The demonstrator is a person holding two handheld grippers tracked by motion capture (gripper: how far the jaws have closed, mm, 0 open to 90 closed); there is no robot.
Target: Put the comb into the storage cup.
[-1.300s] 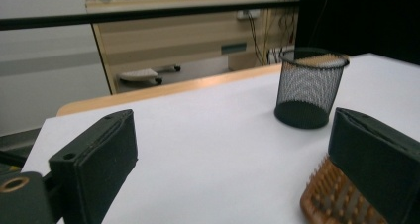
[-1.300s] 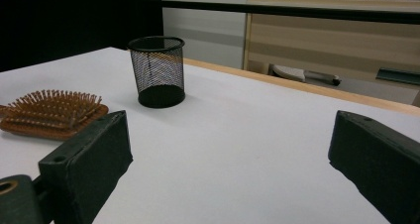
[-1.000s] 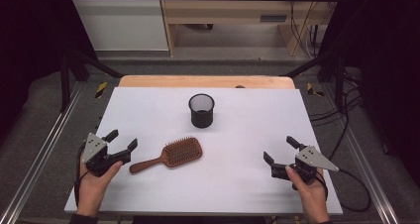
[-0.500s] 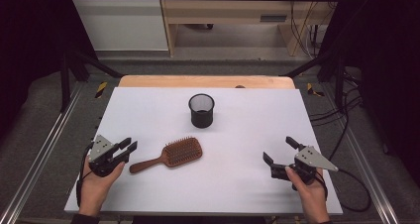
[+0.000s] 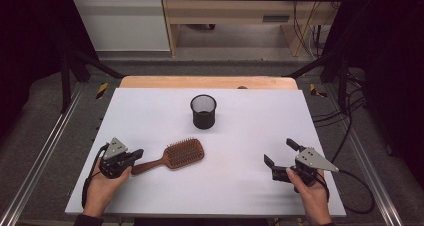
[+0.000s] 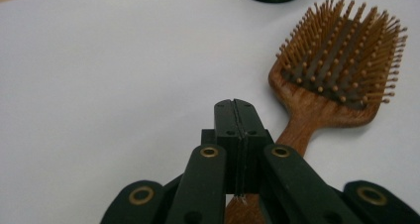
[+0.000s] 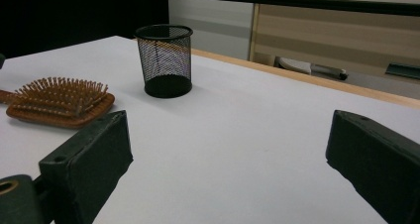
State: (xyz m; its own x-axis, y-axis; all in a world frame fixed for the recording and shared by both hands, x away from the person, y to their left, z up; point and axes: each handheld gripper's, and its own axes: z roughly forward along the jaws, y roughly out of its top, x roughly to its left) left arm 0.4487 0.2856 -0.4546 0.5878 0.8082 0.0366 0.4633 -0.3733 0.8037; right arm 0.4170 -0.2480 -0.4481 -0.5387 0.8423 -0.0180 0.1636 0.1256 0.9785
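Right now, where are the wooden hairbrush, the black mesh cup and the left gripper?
Wooden hairbrush (image 5: 184, 153): high view, on the bristle pad of its head.
Black mesh cup (image 5: 204, 117): high view, on its outer wall.
Left gripper (image 6: 235, 116): left gripper view, on the seam between its closed jaws.

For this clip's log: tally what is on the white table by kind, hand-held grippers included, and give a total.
Hairbrush: 1
Mesh cup: 1
Hand-held gripper: 2, left hand-held gripper and right hand-held gripper
Total: 4
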